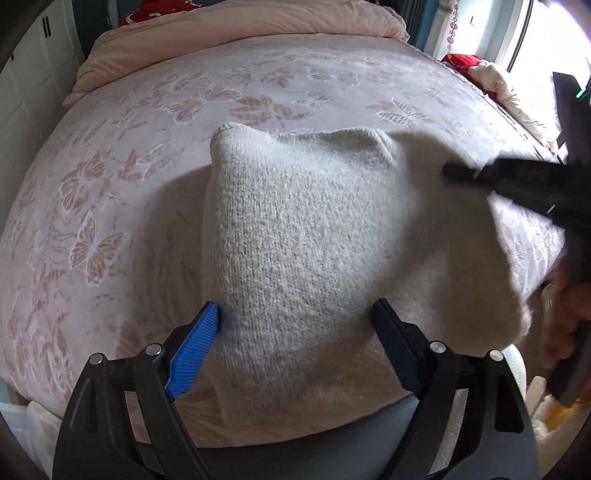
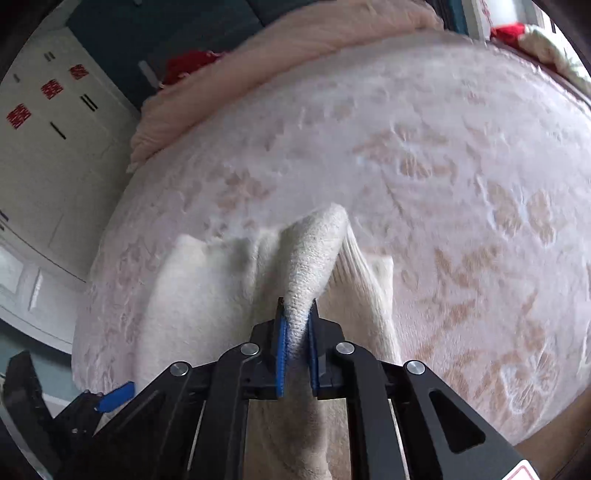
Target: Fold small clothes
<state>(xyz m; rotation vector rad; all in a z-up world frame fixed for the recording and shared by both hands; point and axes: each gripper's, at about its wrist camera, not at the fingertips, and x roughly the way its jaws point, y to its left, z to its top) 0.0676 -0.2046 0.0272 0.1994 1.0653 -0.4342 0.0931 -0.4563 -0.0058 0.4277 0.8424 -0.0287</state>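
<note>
Right tongs (image 2: pixel 297 314) pinch the sweater (image 1: pixel 295 236); left tongs (image 1: pixel 295 317) straddle it, apart.

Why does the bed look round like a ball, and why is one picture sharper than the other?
Left wrist view: the fisheye lens bulges the bed; the knit garment is sharp, window glare washes out the top right, and the right gripper is smeared. Right wrist view: same bulge, but the butterfly bedspread is blurred by motion.

Blurred by motion: butterfly bedspread (image 2: pixel 461 177) in right wrist view. Sweater (image 1: pixel 295 236) near edge hidden behind left gripper (image 1: pixel 295 325).
</note>
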